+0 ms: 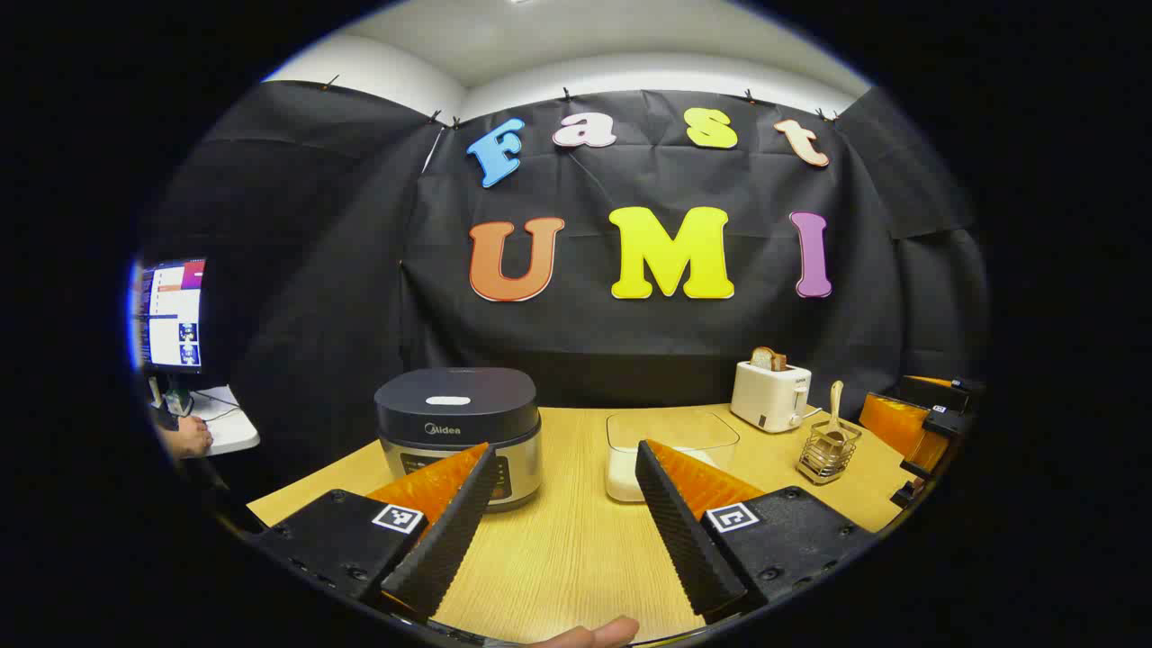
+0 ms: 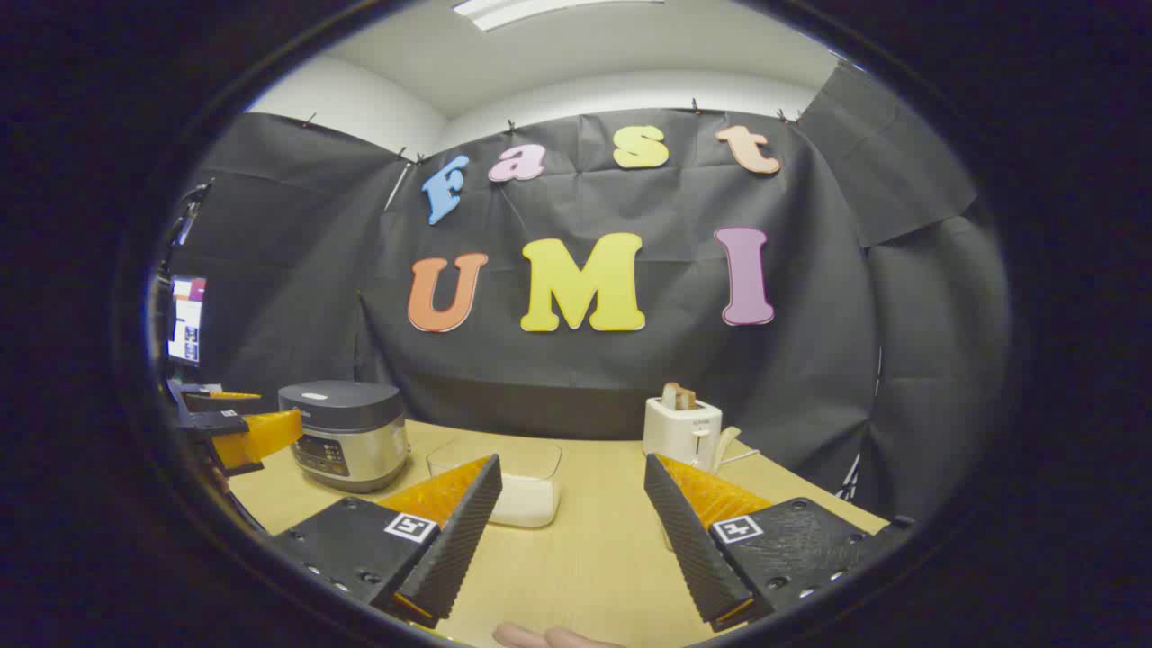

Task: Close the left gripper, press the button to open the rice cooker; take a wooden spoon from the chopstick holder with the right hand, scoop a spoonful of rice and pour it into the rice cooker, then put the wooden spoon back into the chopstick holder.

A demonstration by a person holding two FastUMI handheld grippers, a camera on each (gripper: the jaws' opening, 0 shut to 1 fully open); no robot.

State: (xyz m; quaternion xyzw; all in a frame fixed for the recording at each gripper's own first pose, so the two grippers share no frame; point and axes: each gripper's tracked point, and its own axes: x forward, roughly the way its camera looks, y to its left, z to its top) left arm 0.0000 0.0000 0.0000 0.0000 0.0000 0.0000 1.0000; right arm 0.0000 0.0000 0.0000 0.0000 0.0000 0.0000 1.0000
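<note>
The dark rice cooker (image 1: 459, 423) stands lid down on the wooden table (image 1: 576, 549), left of centre. My left gripper (image 1: 565, 454) is open in front of it, apart from it, with nothing between its fingers. A clear box of white rice (image 1: 670, 450) sits mid-table. The wooden spoon (image 1: 836, 405) stands upright in the wire chopstick holder (image 1: 826, 454) at the right. My right gripper (image 2: 572, 463) is open and empty above the near table; it also appears at the right edge (image 1: 918, 423). From the right gripper view I see the rice cooker (image 2: 346, 432), the rice box (image 2: 504, 486) and my left gripper (image 2: 238, 427).
A white toaster (image 1: 770, 394) holding bread stands at the back right, behind the chopstick holder. Black cloth walls the booth behind and beside the table. Off to the left, a lit monitor (image 1: 171, 315) stands over a side desk where a person's hand (image 1: 187, 439) rests.
</note>
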